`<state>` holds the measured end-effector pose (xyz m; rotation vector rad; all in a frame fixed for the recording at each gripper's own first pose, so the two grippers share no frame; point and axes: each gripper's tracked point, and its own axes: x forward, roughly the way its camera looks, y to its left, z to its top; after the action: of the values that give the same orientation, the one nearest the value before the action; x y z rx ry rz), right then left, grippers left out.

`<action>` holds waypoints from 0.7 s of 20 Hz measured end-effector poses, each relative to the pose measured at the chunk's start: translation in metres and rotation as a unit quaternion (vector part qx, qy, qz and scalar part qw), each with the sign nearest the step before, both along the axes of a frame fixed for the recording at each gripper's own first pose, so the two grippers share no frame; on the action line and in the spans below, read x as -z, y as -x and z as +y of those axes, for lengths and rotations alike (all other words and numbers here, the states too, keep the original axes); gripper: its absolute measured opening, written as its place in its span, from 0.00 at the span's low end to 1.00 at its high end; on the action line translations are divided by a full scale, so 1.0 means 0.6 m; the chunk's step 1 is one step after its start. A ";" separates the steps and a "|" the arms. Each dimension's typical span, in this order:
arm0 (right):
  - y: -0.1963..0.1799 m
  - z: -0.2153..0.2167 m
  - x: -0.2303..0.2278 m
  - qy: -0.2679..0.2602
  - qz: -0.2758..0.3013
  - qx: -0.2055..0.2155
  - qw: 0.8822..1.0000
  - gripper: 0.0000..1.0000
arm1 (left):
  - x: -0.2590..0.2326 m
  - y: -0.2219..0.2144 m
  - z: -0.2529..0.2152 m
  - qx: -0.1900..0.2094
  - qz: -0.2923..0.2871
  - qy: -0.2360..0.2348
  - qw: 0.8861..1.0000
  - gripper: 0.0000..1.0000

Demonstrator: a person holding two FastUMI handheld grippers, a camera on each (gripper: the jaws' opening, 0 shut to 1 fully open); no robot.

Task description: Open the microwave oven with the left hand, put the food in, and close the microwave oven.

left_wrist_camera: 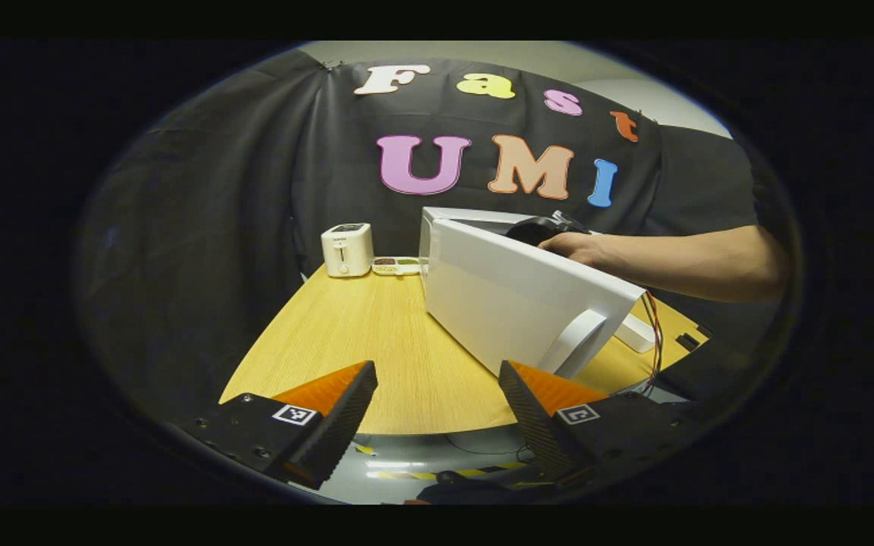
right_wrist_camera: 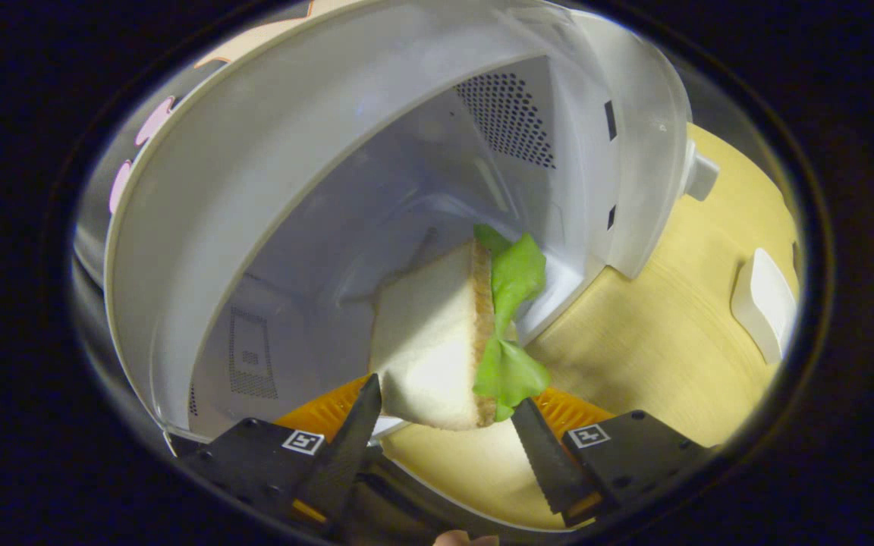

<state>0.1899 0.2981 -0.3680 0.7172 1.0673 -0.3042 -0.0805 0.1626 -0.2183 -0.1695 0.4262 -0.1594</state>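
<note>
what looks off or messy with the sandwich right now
The lettuce sticks well out past the bread on one side of the sandwich held in the right tool at the microwave opening. Nothing spilled or damaged.

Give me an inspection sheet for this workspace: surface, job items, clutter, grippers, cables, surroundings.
Surface: wooden table, bare in the middle.
Job items: microwave with its door swung open; sandwich with lettuce, at the mouth of the cavity.
Clutter: toaster at the far edge, a small flat item beside it, a white block on the table.
Grippers: left gripper jaws apart, holding nothing, near the door handle. Right gripper jaws on either side of the sandwich; firm contact cannot be told.
Cables: red and black wires by the door's edge.
Surroundings: black cloth behind the table.
</note>
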 end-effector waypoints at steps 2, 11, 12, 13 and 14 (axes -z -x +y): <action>0.006 -0.002 -0.004 -0.007 0.004 0.009 1.000 0.92 | 0.002 0.005 0.004 -0.002 -0.001 0.000 1.000 0.99; -0.030 0.001 -0.012 -0.023 -0.056 -0.009 0.998 1.00 | -0.004 0.003 -0.010 0.009 -0.005 -0.005 1.000 0.99; -0.024 -0.004 -0.014 -0.021 -0.060 -0.020 0.998 1.00 | -0.007 0.000 -0.015 0.010 -0.007 -0.003 1.000 0.99; -0.020 -0.009 -0.018 -0.016 -0.067 -0.030 0.997 1.00 | -0.009 -0.004 -0.020 0.014 -0.010 -0.001 1.000 0.99; -0.017 -0.017 -0.024 -0.012 -0.076 -0.039 0.996 1.00 | -0.011 -0.007 -0.027 0.017 -0.011 -0.001 1.000 0.99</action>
<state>0.1998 0.2878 -0.3538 0.7061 0.9531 -0.1667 -0.0763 0.1464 -0.2119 -0.1586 0.4074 -0.1946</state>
